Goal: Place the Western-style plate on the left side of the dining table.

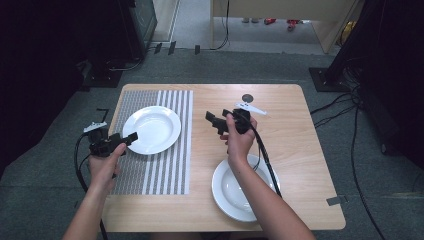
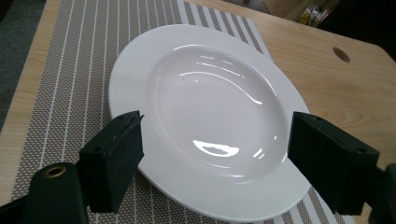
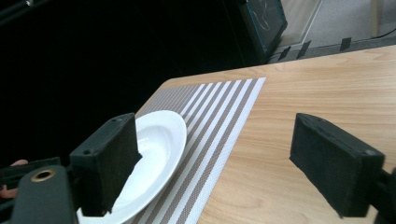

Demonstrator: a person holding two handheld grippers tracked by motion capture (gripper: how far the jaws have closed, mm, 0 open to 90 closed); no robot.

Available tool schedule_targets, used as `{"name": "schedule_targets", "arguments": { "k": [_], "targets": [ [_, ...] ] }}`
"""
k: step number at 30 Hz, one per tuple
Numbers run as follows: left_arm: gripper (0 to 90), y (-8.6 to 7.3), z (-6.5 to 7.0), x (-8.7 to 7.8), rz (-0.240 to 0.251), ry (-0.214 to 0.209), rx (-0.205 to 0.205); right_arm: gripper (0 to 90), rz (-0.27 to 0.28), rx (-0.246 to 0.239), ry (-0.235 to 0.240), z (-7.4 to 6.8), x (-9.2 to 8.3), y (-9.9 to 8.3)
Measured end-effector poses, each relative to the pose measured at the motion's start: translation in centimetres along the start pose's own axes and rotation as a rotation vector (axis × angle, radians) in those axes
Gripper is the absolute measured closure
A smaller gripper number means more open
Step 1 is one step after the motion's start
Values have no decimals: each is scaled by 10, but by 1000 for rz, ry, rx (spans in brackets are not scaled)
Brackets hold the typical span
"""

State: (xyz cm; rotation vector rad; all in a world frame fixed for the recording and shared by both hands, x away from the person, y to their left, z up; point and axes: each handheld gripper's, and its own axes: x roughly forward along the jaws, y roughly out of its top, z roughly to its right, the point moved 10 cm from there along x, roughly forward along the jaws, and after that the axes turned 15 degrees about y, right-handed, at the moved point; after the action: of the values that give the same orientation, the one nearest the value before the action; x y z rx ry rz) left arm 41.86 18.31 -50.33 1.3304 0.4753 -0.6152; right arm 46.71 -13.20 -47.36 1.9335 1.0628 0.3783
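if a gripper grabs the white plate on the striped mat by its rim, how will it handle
The plate on the mat looks glazed and glossy, so probably slippery between pads. It seems rigid ceramic, likely heavyish and chippable. Its wide, shallow form should sit stably; the woven placemat may resist sliding.

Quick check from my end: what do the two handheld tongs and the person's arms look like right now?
Both tongs, left and right, are black with blocky rectangular jaw pads. A black cable trails from the right one, and a pale three-cornered plate sits on top of it. The forearms are bare, no sleeves or gloves.
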Motion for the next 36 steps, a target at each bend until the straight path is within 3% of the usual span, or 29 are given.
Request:
{"name": "schedule_targets", "arguments": {
  "k": [2,4,11,14,15,16,17,18,21,34,36],
  "targets": [
    [179,-4,4,-3,-2,4,11,153,-2,-17,-14,2,-16,2],
    [178,-8,7,-6,-13,8,19,153,-2,-25,-19,2,-21,2],
    [158,-20,14,-16,-8,-7,9,146,2,-49,-67,11,-63,1],
    [158,-28,14,-18,-17,23,28,146,2,-90,-106,14,-89,4],
    [158,-32,15,-19,-20,25,29,146,2,-90,-106,14,-89,4],
    [158,-35,16,-20,-21,28,34,145,-4,-110,-121,16,-103,3],
    [158,-38,16,-21,-24,34,47,145,-4,-110,-121,16,-103,3],
    [158,-43,17,-22,-22,42,53,145,-11,-116,-129,19,-117,-1],
    [158,-51,18,-25,-15,61,61,143,-8,-104,-132,21,-128,-5],
    [157,-84,20,-34,-27,73,68,143,-2,-62,-213,52,-204,-34],
    [157,-89,19,-34,-33,82,71,143,-2,-61,-217,53,-207,-36]
  ]
}}
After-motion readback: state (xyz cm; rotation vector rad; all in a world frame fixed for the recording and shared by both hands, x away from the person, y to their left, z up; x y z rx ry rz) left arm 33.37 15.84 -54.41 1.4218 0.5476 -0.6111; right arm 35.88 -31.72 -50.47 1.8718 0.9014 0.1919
